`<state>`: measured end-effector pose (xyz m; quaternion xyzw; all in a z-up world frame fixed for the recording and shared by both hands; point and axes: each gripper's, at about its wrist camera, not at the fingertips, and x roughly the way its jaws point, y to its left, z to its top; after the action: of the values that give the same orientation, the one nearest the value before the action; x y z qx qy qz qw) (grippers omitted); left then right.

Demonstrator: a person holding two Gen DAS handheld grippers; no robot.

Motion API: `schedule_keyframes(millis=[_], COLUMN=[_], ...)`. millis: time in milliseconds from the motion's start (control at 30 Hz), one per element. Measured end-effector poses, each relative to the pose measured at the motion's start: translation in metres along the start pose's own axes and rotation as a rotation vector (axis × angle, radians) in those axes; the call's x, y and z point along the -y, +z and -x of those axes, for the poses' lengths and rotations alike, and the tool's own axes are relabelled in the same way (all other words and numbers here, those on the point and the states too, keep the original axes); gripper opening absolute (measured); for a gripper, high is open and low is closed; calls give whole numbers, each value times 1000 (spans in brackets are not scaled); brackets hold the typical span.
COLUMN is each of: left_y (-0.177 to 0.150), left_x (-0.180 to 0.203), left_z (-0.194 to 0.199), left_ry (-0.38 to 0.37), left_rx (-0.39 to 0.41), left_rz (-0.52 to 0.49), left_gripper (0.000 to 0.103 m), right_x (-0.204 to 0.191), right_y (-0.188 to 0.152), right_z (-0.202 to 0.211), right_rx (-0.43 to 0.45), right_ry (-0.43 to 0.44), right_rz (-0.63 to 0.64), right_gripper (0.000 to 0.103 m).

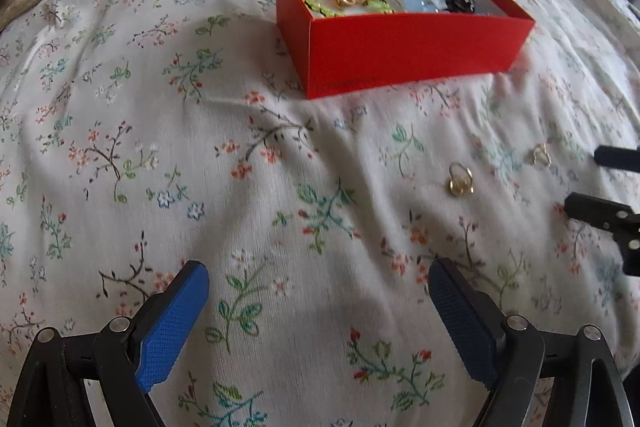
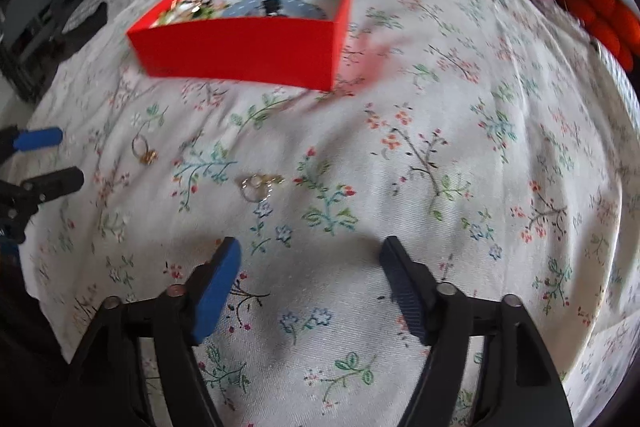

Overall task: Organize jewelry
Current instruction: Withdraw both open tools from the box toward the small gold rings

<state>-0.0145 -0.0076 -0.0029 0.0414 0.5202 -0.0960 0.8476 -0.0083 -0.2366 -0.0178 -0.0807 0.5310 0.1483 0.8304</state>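
Care suits the right gripper [image 2: 310, 281], jaws wide and empty like the left gripper [image 1: 318, 301]: straddle the ring [image 2: 256, 187] nearest it, short of the red box [image 2: 240, 47], before closing.

Red boxes: one [image 1: 416, 55] on the bed.
Loose rings on the bedspread: two, a gold ring [image 1: 460, 179] and a paler ring [image 1: 541, 153].
Tongs: two, left tongs [image 1: 318, 311] and right tongs [image 2: 310, 285].

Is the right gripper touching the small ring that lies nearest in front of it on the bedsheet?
Apart. In the right wrist view, floral sheet shows between the open right gripper and the ring.
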Motion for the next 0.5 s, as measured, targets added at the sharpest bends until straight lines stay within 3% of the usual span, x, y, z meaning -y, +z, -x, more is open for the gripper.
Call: schedule_keyframes(millis=[133, 433, 500], left_y=[-7, -6, -6], left_x=[2, 19, 23], left_z=[-1, 0, 0], left_ry=[-4, -63, -71], left_rx=[3, 30, 36], left_rz=[-14, -72, -86], left_gripper=[92, 92, 92], right_x=[-10, -4, -9], right_y=[-4, 2, 5], right_z=[-3, -7, -9], right_rx=[43, 89, 96], right_ry=[-38, -7, -13], right_rz=[63, 32, 54], right_gripper=[80, 79, 75])
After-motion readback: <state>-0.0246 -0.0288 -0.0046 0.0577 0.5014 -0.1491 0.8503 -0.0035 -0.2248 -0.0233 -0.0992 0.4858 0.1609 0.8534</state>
